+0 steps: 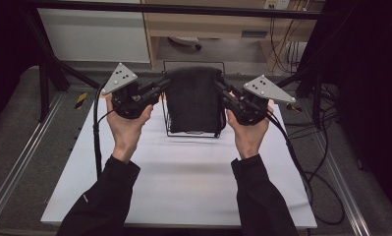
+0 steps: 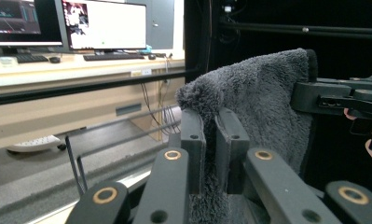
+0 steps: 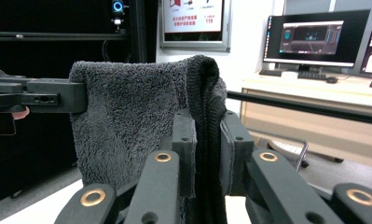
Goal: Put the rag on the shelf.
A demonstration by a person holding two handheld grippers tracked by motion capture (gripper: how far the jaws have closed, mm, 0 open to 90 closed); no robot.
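**Holding a fluffy dark towel up by both top corners over a wire rack**

Pinching is what both grippers are doing rn. The left gripper (image 1: 160,89) has its jaws closed on the top left corner of the dark grey towel (image 1: 193,98), and the right gripper (image 1: 222,91) has the opposite top corner clamped the same way. The towel hangs stretched between them, above the far middle of the white table (image 1: 183,172), w/ its lower part down inside or right in front of a black wire rack (image 1: 170,129). Can't tell which from the high view tbh.

Handling guess: it's plush microfibre-type stuff, so soft, floppy, light, not fragile at all. It'll sag and fold wherever it isn't held, and the pile probably grips fine on the pads, so slipping seems unlikely imo. Corners or the top edge are the spots to take; grab the middle and it just bunches.

What differs btw views:
- High view gives the layout: both hands, the rack, the table, the towel as a flat-ish panel.
- Left gripper view shows how deep the bite is: fabric (image 2: 249,102) sits well down between the jaws, and the other gripper (image 2: 335,98) is on the far edge.
- Right gripper view shows a doubled-over edge (image 3: 204,88) at its corner, so that gripper likely has more than one layer. The rack barely shows there.
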